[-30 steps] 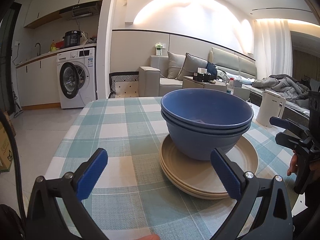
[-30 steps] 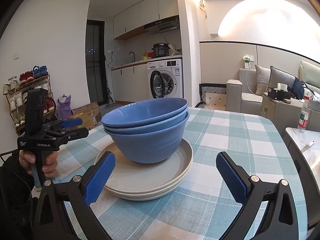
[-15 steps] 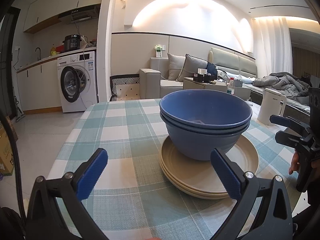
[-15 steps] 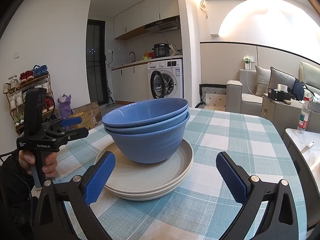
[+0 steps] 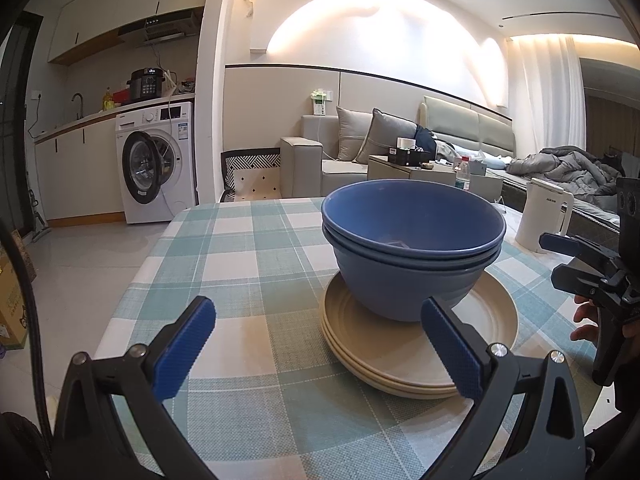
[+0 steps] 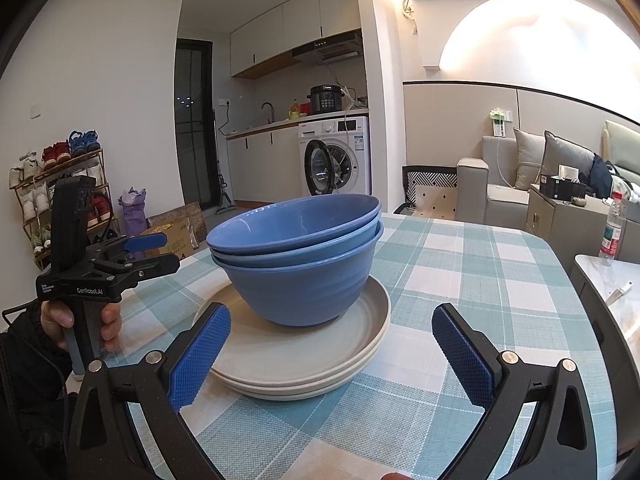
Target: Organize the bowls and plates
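Three nested bowls (image 5: 412, 248) sit on stacked plates (image 5: 420, 344); bottom bowl's inside hidden; left gripper (image 5: 316, 344) and right gripper (image 6: 332, 348) near plates, jaws wide apart, empty.

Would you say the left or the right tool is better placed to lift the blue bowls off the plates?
Probably right. The right tool is open and frames the blue bowls centrally, while the left tool, also open, has them offset toward its right finger.

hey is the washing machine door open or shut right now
Open. In the right wrist view the washing machine door is swung out from the front, with the drum opening visible beside it; the left wrist view shows the same.
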